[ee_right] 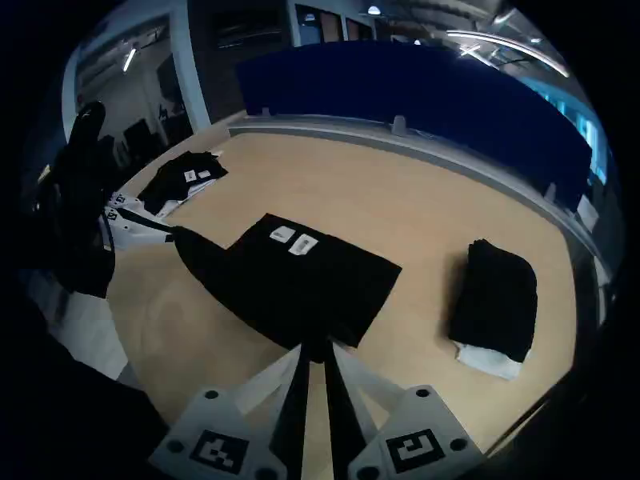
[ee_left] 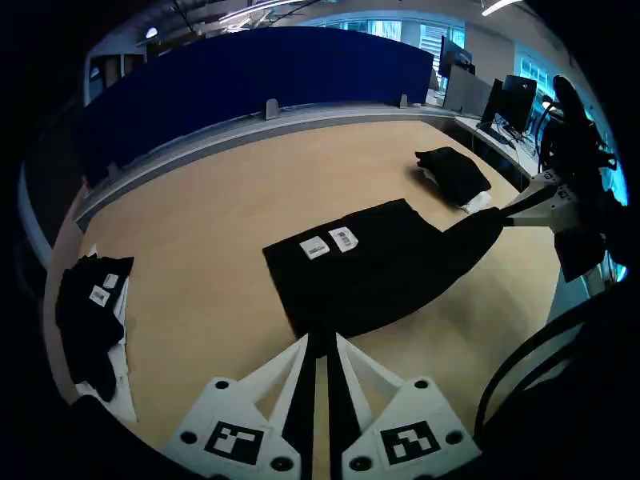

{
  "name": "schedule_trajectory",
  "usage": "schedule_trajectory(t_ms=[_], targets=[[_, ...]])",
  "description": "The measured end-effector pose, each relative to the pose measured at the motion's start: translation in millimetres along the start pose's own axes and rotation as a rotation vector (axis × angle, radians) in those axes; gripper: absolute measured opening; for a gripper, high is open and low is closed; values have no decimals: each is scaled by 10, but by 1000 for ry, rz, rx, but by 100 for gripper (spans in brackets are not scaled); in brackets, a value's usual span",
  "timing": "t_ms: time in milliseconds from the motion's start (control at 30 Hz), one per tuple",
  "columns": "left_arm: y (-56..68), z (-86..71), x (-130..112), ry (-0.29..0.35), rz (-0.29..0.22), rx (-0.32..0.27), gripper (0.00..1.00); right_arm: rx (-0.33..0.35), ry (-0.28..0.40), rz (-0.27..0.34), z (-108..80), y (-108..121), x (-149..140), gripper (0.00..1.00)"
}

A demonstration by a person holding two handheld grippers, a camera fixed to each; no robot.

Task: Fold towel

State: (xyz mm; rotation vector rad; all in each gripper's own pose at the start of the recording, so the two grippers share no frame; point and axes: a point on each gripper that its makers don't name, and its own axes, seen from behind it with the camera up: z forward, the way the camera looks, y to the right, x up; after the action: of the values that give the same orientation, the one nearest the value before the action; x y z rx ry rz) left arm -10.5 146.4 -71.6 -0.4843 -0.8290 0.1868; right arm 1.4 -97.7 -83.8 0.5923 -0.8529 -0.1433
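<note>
A black towel (ee_left: 368,264) with two white labels lies spread on the wooden table (ee_left: 208,224). My left gripper (ee_left: 322,342) is shut on the towel's near corner. In the left gripper view, my right gripper (ee_left: 502,213) pinches the far right corner and holds it a little off the table. In the right gripper view, the towel (ee_right: 304,280) stretches away from my right gripper (ee_right: 316,349), which is shut on its near corner. My left gripper (ee_right: 166,230) grips the corner at the left there.
A folded black stack (ee_left: 454,174) (ee_right: 496,300) sits on a white cloth near one table end. A loose pile of black towels (ee_left: 88,320) (ee_right: 182,178) lies at the other end. A blue partition (ee_left: 256,76) borders the table's far side. Monitors (ee_left: 512,100) stand beyond.
</note>
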Motion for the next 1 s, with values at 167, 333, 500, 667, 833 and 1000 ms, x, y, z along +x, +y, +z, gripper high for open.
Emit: schedule_trajectory(t_ms=[167, 333, 500, 667, 833, 1000], targets=[[-87, 147, 159, 5, 14, 2, 9, -2, -9, 0, 97, 119, 121, 13], [-172, 319, 262, -6, 27, 1, 9, 0, -14, 14, 218, 238, 221, 13], [-242, 521, 267, -33, 30, -1, 9, 9, -28, 41, 366, 346, 260, 13], [-287, 733, 266, -58, 60, 4, 9, 6, -52, 59, 537, 450, 236, 13], [-318, 939, 252, -90, 74, 1, 9, 1, -79, 77, 708, 553, 186, 13], [-380, 1108, 243, -113, 92, 3, 9, 5, -95, 103, 837, 629, 173, 13]])
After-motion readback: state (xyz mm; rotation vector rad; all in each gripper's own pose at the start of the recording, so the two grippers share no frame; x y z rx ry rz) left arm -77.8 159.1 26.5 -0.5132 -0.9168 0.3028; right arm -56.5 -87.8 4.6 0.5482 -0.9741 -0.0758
